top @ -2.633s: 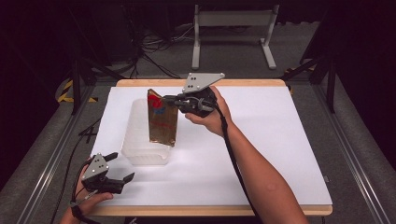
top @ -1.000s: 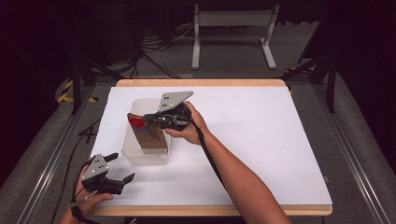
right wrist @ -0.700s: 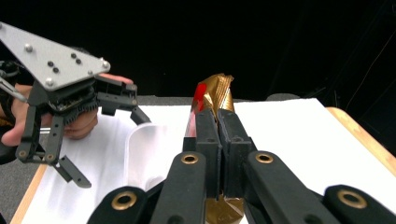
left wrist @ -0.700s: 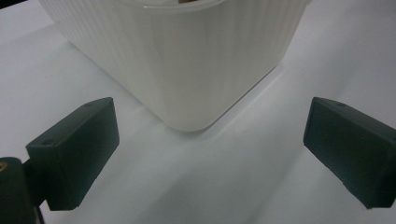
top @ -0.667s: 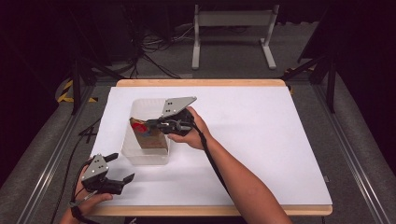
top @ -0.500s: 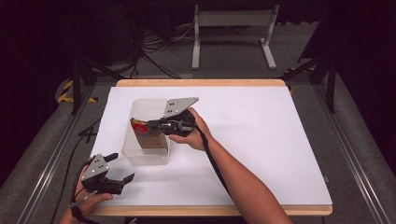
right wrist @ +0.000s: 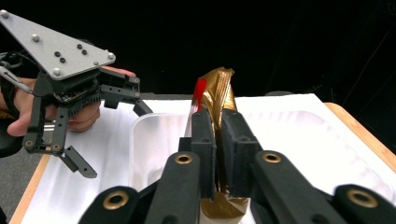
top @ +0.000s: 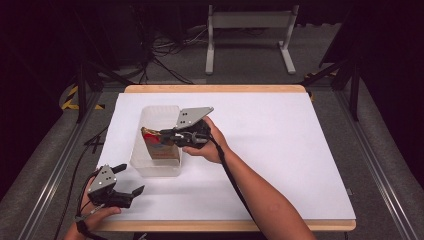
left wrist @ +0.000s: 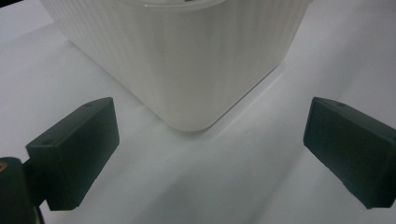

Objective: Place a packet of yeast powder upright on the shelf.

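High view has the right gripper (top: pixel 167 135) pinching a gold snack packet (top: pixel 159 146), jaws just easing, lowered inside the white plastic tub (top: pixel 150 167), so only letting go remains, I'd say, while the left gripper (top: pixel 131 180) waits spread and empty beside it.

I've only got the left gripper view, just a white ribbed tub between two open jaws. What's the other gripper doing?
Observer: The right gripper is over the tub, clamped on a gold snack bag whose lower part sits inside.
Operator: Is the bag gripped firmly?
Observer: In the right gripper view the pads pinch the bag's side, though the jaws have just been easing open.
Operator: Where's my gripper relative to the table?
Observer: The left gripper rests near the table's front left corner, apart from the tub.
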{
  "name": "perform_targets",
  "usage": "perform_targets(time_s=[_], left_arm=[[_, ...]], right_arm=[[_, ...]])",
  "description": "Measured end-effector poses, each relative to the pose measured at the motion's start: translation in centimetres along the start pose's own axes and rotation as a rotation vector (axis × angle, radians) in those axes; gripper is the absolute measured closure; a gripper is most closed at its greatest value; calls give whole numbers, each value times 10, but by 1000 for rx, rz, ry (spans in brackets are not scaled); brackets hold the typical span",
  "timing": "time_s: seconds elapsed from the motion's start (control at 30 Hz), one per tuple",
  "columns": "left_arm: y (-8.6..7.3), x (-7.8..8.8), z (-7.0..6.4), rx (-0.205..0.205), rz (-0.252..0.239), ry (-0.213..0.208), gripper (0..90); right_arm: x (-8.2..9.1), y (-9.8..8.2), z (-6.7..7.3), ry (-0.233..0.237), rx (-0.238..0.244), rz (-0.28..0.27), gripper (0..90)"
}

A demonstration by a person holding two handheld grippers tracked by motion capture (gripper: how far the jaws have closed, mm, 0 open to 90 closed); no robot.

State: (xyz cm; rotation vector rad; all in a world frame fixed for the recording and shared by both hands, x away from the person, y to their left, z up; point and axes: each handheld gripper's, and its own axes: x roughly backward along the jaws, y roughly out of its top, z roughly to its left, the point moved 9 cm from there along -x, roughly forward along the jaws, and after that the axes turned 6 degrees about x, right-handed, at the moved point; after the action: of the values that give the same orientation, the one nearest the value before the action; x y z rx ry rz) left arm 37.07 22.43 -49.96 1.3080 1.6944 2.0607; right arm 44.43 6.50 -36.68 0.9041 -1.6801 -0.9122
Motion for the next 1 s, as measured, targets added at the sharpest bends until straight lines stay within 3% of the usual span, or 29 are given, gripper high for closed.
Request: perform_targets(time_s=[0.63, 1.0], left_arm=[[1, -2, -1, -4, 2, -2, 43], [0, -3, -2, -10, 9, 0, 43]], right_arm=[[15, -1, -5, -90, 33, 66, 680], [45, -6, -11, -159, 52, 109, 644]])
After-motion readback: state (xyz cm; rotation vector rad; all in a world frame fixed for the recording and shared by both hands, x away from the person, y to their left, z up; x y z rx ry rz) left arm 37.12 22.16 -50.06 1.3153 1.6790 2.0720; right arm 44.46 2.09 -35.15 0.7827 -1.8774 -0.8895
